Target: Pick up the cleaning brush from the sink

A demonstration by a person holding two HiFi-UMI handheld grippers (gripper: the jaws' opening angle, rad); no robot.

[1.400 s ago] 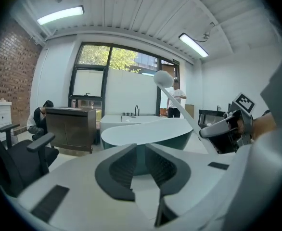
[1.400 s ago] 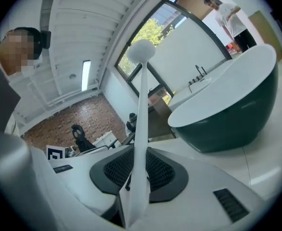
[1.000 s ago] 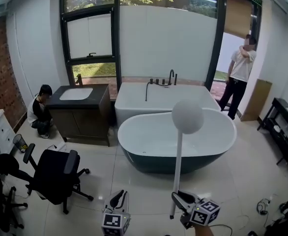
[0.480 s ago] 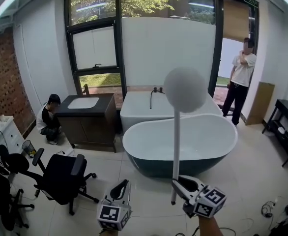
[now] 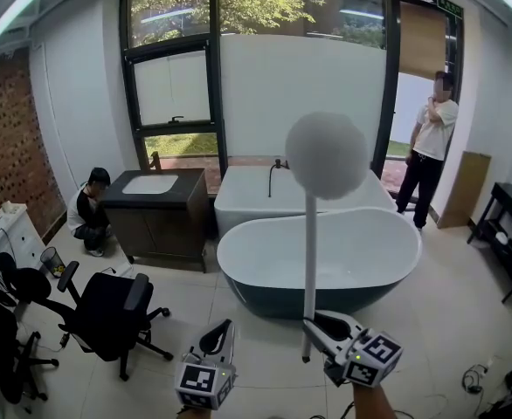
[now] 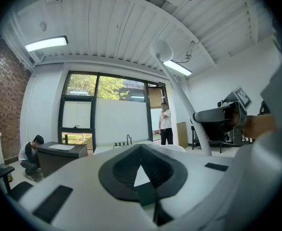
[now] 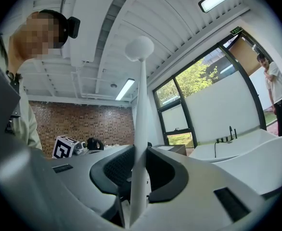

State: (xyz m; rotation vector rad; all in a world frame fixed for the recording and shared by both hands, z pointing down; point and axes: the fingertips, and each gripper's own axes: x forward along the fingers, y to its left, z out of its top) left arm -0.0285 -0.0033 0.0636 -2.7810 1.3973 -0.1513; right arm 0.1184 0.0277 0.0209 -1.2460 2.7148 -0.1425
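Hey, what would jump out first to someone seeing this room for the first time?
The cleaning brush, its round white head held upright in the right gripper, dominates the middle of the head view. Behind it sits a freestanding bathtub, with a standing person at far right and a crouching person by the vanity at left.

A freestanding bathtub (image 5: 265, 291) stands mid-room, with a second bathtub (image 5: 238, 201) behind it, by the window wall. Left of that one is a vanity (image 5: 155, 225) with a sink (image 5: 149, 184) in its top, and a person (image 5: 88, 209) crouches at the vanity's left. An office chair (image 5: 107, 308) stands before the vanity. Another person (image 5: 431, 151) stands behind the tubs, at the right.
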